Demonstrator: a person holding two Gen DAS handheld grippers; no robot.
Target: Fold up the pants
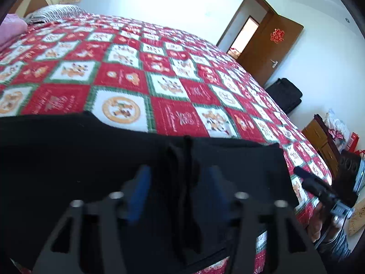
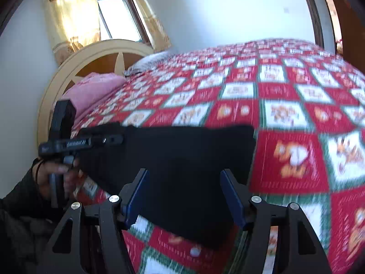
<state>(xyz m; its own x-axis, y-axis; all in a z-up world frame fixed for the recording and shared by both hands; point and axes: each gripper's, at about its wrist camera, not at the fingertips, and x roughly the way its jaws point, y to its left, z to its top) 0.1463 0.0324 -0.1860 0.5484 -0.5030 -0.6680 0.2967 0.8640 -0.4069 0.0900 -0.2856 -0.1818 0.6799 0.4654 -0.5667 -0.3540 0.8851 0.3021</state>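
The black pants [image 1: 68,150] lie folded on the red, white and green patchwork quilt [image 1: 127,73] near the bed's front edge. In the left wrist view my left gripper [image 1: 178,182] stands open, its blue pads on either side of a raised black fold of the pants without closing on it. In the right wrist view my right gripper [image 2: 184,182] is open, its pads spread over the near edge of the pants [image 2: 182,155]. The left gripper [image 2: 107,140] shows there at the pants' left end. The right gripper [image 1: 303,173] shows in the left wrist view at the pants' right end.
A pink pillow [image 2: 91,89] and a striped pillow [image 2: 150,62] lie by the cream headboard [image 2: 75,64]. A curtained window [image 2: 114,11] is behind. An open brown door [image 1: 271,48], a black bag [image 1: 285,93] and a wooden cabinet [image 1: 319,139] stand beyond the bed's right side.
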